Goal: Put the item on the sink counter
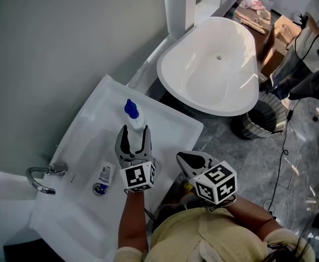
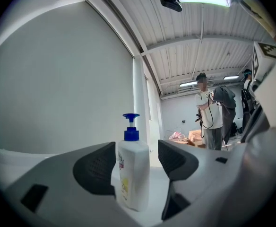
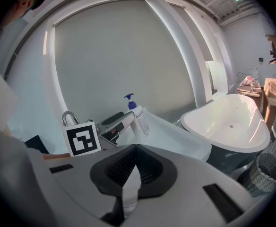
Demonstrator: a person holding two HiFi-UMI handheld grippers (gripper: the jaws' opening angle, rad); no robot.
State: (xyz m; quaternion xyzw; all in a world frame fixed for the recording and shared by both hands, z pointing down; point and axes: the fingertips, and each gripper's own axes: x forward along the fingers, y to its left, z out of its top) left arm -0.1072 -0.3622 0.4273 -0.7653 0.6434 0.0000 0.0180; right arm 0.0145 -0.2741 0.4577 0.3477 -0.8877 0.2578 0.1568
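A white pump bottle (image 1: 134, 118) with a blue cap stands upright on the white sink counter (image 1: 173, 125), near its far edge. My left gripper (image 1: 136, 135) is just on the near side of it and open. In the left gripper view the bottle (image 2: 133, 174) stands between the two dark pads (image 2: 98, 171), with a thin gap on each side. My right gripper (image 1: 183, 158) hangs off the counter's front right edge, shut and empty. In the right gripper view its jaws (image 3: 135, 150) meet, and the bottle (image 3: 139, 115) shows farther off beside the left gripper.
A chrome faucet (image 1: 42, 178) stands at the sink's left. A small tube with a blue cap (image 1: 102, 178) lies in the basin. A white bathtub (image 1: 214, 64) and a wire basket (image 1: 262, 119) are to the right on the grey floor. Two people (image 2: 209, 115) stand far off.
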